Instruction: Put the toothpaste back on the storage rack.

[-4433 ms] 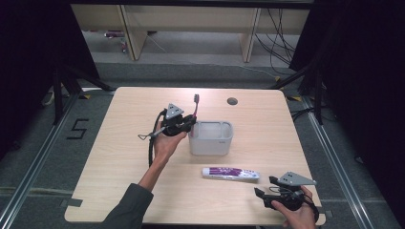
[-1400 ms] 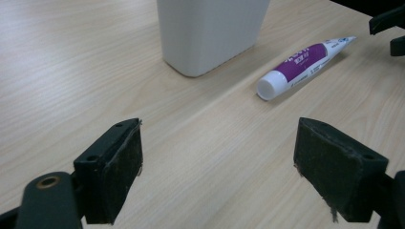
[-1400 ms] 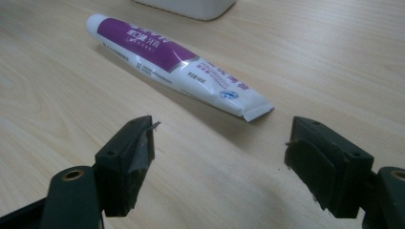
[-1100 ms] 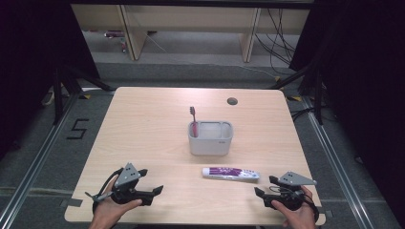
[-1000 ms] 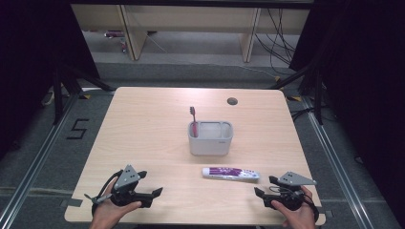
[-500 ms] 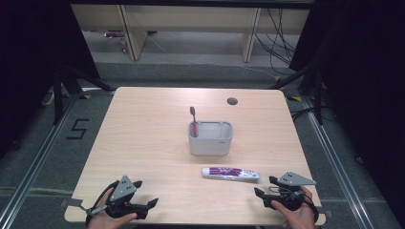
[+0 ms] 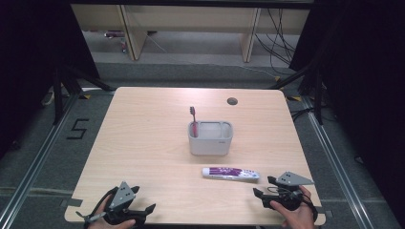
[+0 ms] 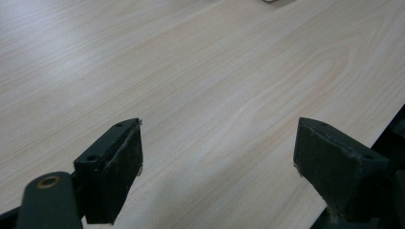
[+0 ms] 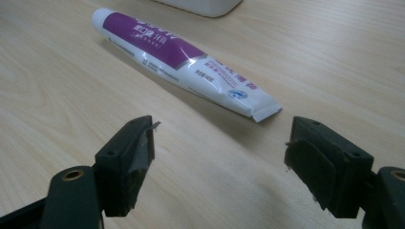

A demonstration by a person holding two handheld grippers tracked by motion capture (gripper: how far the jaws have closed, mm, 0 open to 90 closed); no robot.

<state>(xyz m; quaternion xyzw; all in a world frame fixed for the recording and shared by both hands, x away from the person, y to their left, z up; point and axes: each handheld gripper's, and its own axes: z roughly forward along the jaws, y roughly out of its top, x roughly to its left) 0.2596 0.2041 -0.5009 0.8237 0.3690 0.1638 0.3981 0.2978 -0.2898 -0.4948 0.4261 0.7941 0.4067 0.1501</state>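
A grey two-compartment holder [image 7: 210, 137] stands mid-table with a red toothbrush [image 7: 193, 120] upright in its left compartment. A white and purple toothpaste tube [image 7: 230, 172] [image 9: 181, 60] lies flat in front of the holder. My right gripper [image 7: 263, 189] [image 9: 219, 157] rests at the table's front right, open, its jaws just short of the tube's crimped end with nothing between them. At the front left edge sits my left gripper [image 7: 145, 213] [image 8: 217, 167], open over bare wood.
The wooden table [image 7: 143, 143] has a round cable hole [image 7: 232, 101] at the back right. A corner of the holder [image 9: 200, 5] shows beyond the tube. Wooden shelving and cables stand on the floor behind the table. The table's edge [image 8: 382, 129] falls away beside the left jaws.
My left gripper left the toothbrush in the holder, came back to the front left of the table, and in the last second slid nearer the front edge. The right gripper stayed put.
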